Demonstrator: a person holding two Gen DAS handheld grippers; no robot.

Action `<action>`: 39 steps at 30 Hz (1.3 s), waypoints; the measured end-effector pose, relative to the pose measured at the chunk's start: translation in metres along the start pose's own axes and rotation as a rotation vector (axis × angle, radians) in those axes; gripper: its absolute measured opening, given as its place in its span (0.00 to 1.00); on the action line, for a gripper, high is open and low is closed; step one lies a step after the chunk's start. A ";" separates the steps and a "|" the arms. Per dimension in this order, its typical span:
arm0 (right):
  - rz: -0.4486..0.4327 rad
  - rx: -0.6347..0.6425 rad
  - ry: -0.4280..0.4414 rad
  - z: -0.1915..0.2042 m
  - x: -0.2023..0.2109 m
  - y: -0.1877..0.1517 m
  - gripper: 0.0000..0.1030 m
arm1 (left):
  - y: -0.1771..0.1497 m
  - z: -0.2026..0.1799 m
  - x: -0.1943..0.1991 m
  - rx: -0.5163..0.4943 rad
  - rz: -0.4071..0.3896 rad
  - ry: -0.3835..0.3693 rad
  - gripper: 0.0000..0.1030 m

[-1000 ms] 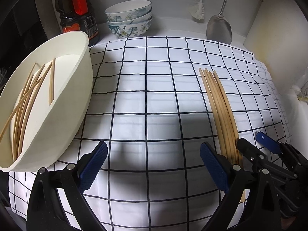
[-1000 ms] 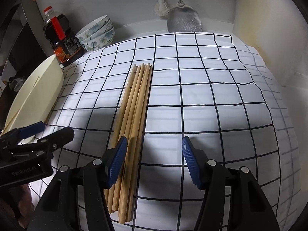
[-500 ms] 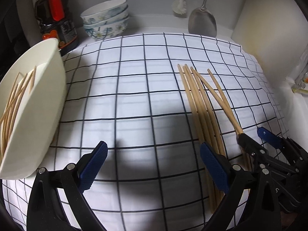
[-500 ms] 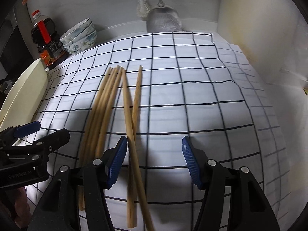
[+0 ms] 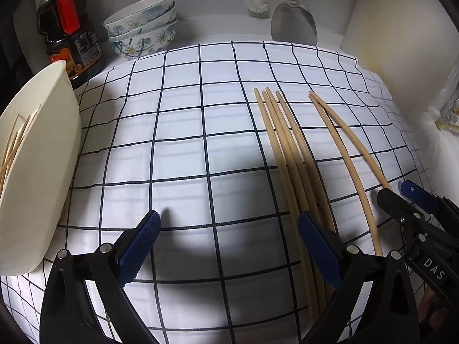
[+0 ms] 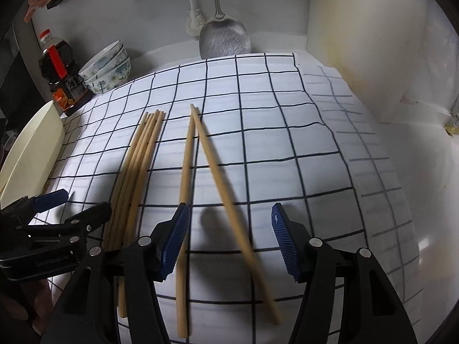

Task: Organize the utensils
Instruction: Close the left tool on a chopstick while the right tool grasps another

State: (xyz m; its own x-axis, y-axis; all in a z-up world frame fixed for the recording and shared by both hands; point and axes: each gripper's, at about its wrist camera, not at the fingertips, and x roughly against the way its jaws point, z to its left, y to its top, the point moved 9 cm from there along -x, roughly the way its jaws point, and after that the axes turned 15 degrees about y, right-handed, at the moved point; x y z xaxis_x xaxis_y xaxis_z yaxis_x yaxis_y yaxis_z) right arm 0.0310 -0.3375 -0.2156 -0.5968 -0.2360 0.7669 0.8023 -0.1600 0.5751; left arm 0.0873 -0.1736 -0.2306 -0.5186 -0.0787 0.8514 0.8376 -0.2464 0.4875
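Observation:
Several wooden chopsticks (image 5: 287, 149) lie in a tight bundle on the checked cloth (image 5: 183, 120). Two more chopsticks (image 6: 188, 169) lie apart to its right, tips touching at the far end and spread in a V toward me. My right gripper (image 6: 229, 215) is open over their near halves: one stick runs along the left pad, the other crosses the gap and looks blurred. My left gripper (image 5: 228, 229) is open over bare cloth, its right finger above the bundle. A cream tub (image 5: 37, 157) at the left holds several thin sticks.
At the back stand a dark sauce bottle (image 5: 68, 31), stacked floral bowls (image 5: 143, 25), a white brush (image 5: 258, 0) and a steel spatula (image 5: 294, 25). A cream wall panel (image 6: 373, 43) closes the right side. The cloth ends near the right wall.
Two chopsticks have come away from the bundle and slid right, forming a V. Both grippers have shifted right; the tub has moved toward the left edge of the left view.

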 end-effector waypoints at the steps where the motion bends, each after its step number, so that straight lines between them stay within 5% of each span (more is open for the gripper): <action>1: 0.002 0.000 -0.006 -0.001 -0.001 0.000 0.55 | 0.000 0.000 0.000 -0.001 -0.001 0.000 0.92; 30: 0.004 0.098 -0.073 -0.018 -0.014 0.012 0.55 | 0.005 -0.012 -0.006 -0.030 -0.015 0.030 0.91; 35: 0.013 0.126 -0.051 -0.012 -0.022 0.018 0.55 | 0.010 -0.015 -0.004 -0.039 -0.034 0.019 0.76; 39: 0.017 0.155 -0.036 -0.004 -0.025 0.018 0.40 | 0.014 -0.022 0.000 -0.067 -0.044 0.002 0.56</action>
State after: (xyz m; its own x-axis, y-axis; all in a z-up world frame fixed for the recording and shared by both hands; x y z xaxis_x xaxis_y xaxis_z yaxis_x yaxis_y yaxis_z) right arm 0.0605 -0.3385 -0.2250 -0.5852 -0.2023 0.7852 0.8025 -0.0058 0.5966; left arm 0.0952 -0.1981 -0.2277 -0.5550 -0.0679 0.8291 0.8006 -0.3142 0.5102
